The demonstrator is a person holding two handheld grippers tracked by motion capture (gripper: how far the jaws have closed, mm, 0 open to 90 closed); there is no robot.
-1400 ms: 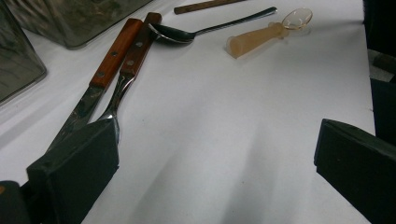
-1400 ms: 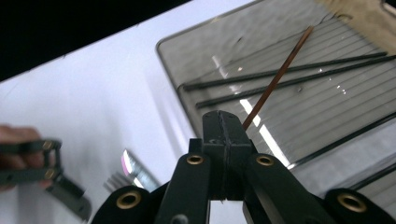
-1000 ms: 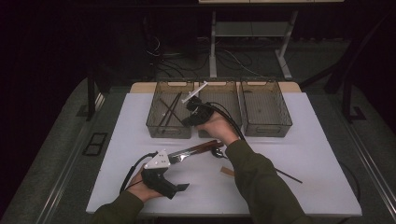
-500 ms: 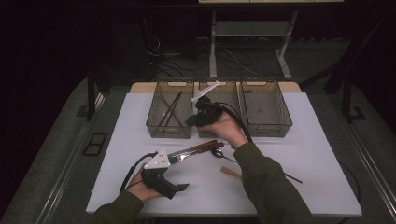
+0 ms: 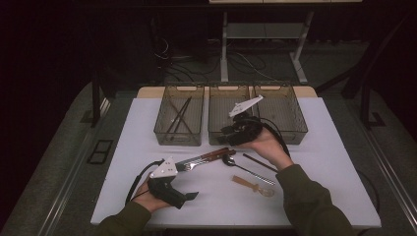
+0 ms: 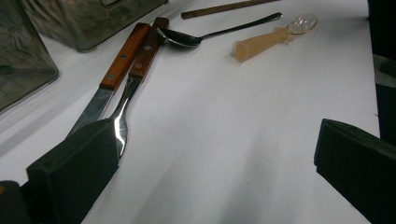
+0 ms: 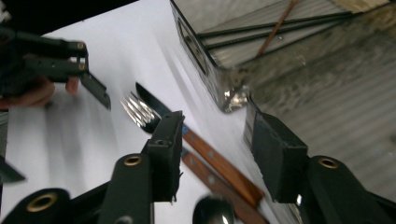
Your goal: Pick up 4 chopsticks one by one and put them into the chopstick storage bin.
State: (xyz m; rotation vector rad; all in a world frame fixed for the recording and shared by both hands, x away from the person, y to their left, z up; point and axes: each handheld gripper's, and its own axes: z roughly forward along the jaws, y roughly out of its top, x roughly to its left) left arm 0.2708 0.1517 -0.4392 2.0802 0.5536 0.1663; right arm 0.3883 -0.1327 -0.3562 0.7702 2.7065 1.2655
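sorting cutlery off the counter [image 5: 339, 147] into trays

right tool [image 7: 215, 140], jaws just opening and empty, hangs over the fork [image 5: 189, 165] and knife [image 5: 209, 156] lying side by side near the middle tray [image 5: 216, 135]; left tool [image 5: 189, 196] open. one careless pinch could catch both handles.

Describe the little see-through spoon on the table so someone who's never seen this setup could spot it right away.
Start at the white table and its row of three clear bins. In front of the middle bin lies a cluster of cutlery; the plastic spoon is the piece nearest the person. Unlike the metal spoon and the wood-handled knife and fork, it is short, with a tan handle and a clear bowl.
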